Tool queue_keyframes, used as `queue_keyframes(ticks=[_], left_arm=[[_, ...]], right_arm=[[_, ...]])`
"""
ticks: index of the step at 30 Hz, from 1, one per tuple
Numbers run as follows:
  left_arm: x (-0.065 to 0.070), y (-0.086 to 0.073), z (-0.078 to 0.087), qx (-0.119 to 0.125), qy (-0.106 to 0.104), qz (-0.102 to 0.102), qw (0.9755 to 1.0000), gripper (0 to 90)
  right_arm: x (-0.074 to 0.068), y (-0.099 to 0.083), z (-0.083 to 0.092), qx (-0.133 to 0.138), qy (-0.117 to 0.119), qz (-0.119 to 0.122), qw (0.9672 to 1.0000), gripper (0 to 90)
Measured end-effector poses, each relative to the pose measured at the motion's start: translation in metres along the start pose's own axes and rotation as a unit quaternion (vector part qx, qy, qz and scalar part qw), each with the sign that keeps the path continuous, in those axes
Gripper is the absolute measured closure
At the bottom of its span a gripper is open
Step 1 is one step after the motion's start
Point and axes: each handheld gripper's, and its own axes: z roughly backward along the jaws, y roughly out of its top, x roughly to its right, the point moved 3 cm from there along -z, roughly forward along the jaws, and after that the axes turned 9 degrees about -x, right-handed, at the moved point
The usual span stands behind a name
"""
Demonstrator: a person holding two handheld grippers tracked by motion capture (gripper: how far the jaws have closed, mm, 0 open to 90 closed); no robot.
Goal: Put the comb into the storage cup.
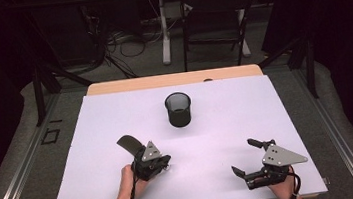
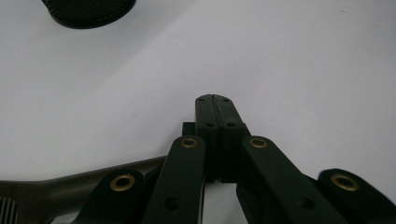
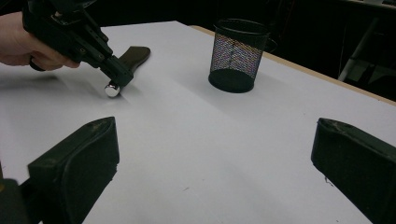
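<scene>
The dark-handled tool [image 3: 135, 55], lying on the table [image 3: 196, 140] at seven o'clock of the mesh cup [image 3: 239, 55], is being grasped. The left claw [image 3: 117, 78] is pressed together at its shiny end [image 3: 112, 89], though a true pinch cannot be told. The right claw [image 3: 215, 158] is held apart; next, a firm hold must be confirmed before lifting toward the cup.

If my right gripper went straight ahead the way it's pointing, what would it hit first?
Probably the white table top: its line runs between the mesh cup and the left gripper, seemingly missing both, though depth is unclear.
</scene>
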Motion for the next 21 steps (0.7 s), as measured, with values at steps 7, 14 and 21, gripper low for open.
queue_keyframes(ticks=[7,14,21], left_arm=[[-0.0014,-0.0012,0.0007,-0.006,-0.002,-0.003,1.0000,90.0],[-0.0016,-0.0026,0.0014,-0.018,-0.015,-0.009,0.9997,90.0],[-0.0036,-0.0049,0.0042,-0.027,-0.014,-0.007,0.9995,90.0]], right_arm=[[0.0001,-0.0002,0.0003,0.000,-0.001,-0.002,1.0000,0.6],[0.0005,-0.0004,0.0004,0.000,0.000,-0.003,1.0000,0.6],[0.0009,-0.0003,0.0013,0.002,0.000,-0.003,1.0000,0.6]])
